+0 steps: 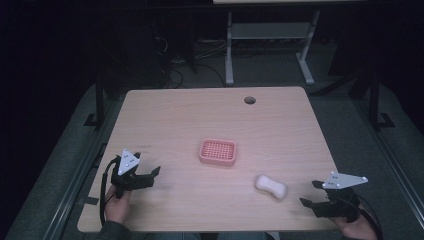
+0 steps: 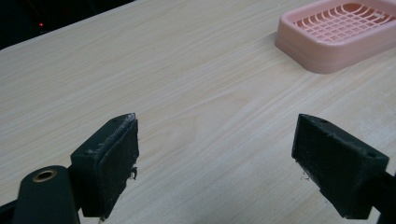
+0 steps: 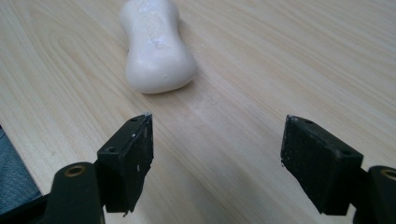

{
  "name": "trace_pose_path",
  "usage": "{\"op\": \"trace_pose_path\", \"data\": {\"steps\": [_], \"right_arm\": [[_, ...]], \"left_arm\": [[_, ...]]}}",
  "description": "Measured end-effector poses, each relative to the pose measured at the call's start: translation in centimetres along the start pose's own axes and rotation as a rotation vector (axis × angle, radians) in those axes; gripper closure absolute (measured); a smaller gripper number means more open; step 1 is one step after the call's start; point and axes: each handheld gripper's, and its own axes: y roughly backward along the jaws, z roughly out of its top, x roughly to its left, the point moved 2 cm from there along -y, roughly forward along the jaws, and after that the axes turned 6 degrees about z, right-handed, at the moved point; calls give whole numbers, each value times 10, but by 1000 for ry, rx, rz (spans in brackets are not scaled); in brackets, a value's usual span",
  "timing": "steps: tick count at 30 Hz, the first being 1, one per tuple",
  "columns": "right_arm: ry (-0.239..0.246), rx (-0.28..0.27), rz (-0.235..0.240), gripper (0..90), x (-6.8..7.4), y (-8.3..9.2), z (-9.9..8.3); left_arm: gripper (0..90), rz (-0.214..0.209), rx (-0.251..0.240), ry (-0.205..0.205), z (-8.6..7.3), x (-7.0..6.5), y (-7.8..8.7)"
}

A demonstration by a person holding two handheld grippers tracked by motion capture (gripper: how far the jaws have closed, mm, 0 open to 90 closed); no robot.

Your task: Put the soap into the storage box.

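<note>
Near the worktop's front right corner, the right gripper (image 1: 310, 193) holds its jaws apart, close to the white soap (image 1: 270, 186); the left gripper (image 1: 153, 176), jaws apart too, sits near the front left corner, facing the pink soap dish (image 1: 217, 152) at mid-table.

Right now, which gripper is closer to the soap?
The right gripper. Its open jaws point at the white soap lying just ahead of them, while the left gripper sits across the table, nearer the pink dish.

High view: dim, room beyond table (image 1: 165, 120) nearly black, esp. upper left; slightly soft overall. Both gripper views: brighter, even overhead light, no glare; soft shadow under soap (image 3: 156, 49). Dish (image 2: 338, 32) sharp, near pads (image 2: 109, 163) slightly blurred.
</note>
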Motion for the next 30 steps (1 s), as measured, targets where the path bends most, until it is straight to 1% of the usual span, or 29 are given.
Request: {"op": "trace_pose_path", "data": {"steps": [1,3,4,5,9,10,11,12,14,16,18,23,25,27,28,30], "right_arm": [[8,8,6,250,1,-1,1],[12,4,13,244,1,-4,2],[5,3,22,243,2,-5,3],[11,8,25,242,2,-7,4],[20,25,32,240,5,-10,8],[39,22,25,231,7,-11,12],[39,22,25,231,7,-11,12],[16,22,31,225,6,-14,14],[12,31,37,226,6,-18,15],[17,42,41,226,8,-21,18],[32,60,44,226,9,-23,21],[52,53,44,229,10,-25,27],[57,63,49,231,10,-25,29],[61,66,48,230,10,-26,30],[67,70,51,230,9,-26,32],[71,72,54,230,9,-28,36]], "left_arm": [[144,0,0,2,0,0,0],[144,-4,4,9,0,0,0],[144,-23,7,35,-1,1,0],[144,-29,1,44,-1,1,0],[144,-17,2,38,-1,2,-1],[144,-14,4,41,0,2,-2],[144,-14,4,41,0,2,-2],[144,-15,-3,54,0,3,-2],[144,-16,-11,58,1,4,-1],[144,-10,-11,53,2,4,-2],[144,-10,-13,48,2,3,-3],[144,-5,-8,38,3,0,-4],[144,-11,-10,26,4,-2,-4],[144,-14,-10,27,4,-2,-5],[144,-17,-3,18,2,-3,-6],[144,-24,7,25,1,-3,-7]]}}
